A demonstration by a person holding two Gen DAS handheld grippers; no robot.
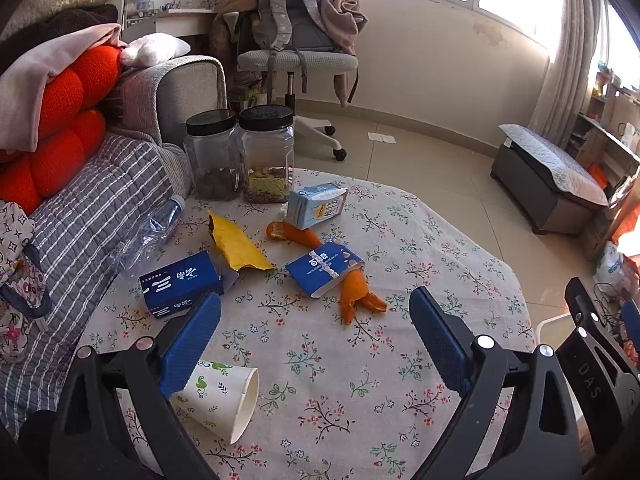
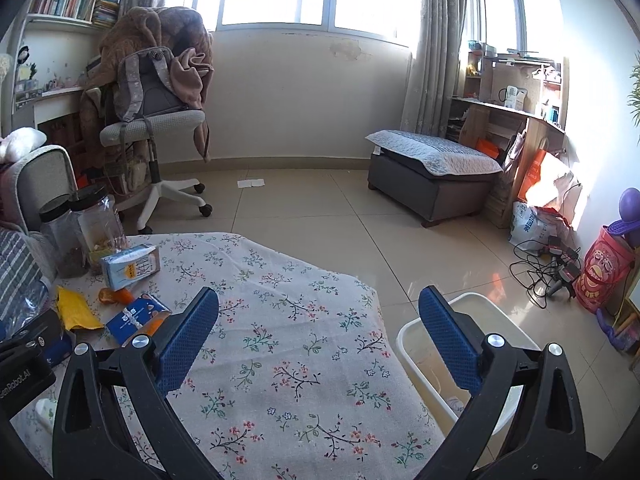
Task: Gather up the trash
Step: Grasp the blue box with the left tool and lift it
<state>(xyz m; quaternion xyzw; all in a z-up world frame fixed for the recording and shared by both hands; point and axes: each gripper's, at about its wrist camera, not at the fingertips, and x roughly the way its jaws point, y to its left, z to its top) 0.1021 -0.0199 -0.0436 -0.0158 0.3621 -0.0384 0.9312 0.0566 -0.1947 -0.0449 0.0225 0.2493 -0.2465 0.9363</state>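
Note:
Trash lies scattered on the floral tablecloth (image 1: 340, 360). A tipped paper cup (image 1: 222, 398) lies beside my left gripper's left finger. Farther off are a dark blue box (image 1: 180, 284), a yellow wrapper (image 1: 236, 246), a torn blue packet (image 1: 324, 268), orange peels (image 1: 358, 296), a light blue carton (image 1: 318, 204) and a crushed clear bottle (image 1: 148, 232). My left gripper (image 1: 314, 312) hangs open above the cloth, holding nothing. My right gripper (image 2: 318, 312) is open too, over the table's right edge, with a white bin (image 2: 464, 344) on the floor below its right finger.
Two black-lidded jars (image 1: 244, 152) stand at the table's far edge. A sofa with red cushions (image 1: 60, 120) lines the left. An office chair (image 2: 156, 120) draped with clothes, a grey ottoman (image 2: 432, 172) and tangled cables (image 2: 548, 268) occupy the tiled floor.

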